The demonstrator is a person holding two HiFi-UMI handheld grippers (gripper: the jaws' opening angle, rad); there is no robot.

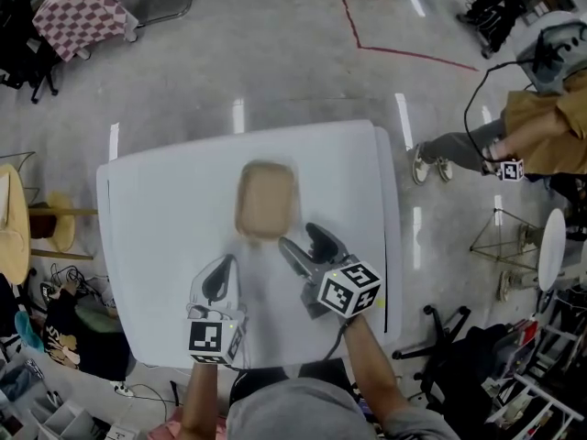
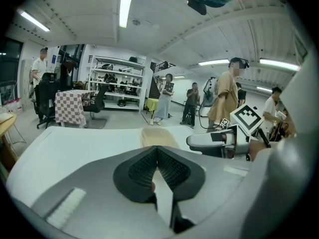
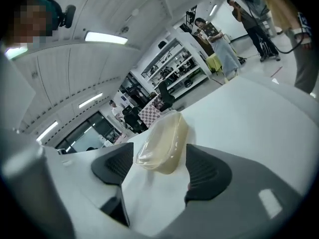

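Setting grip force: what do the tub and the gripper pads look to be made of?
Tub: probably thin plastic, glossy and see-through with a cream tint. Highlights run along its moulded rim, and from above it looks tan.
Pads: likely rubber or a soft plastic, matte black with fine ribbing and no shine.

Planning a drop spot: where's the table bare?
Bare: table left of the container, the strip behind it, and right of it to the edge. Crowded: front middle, where left gripper and right gripper sit by the container.
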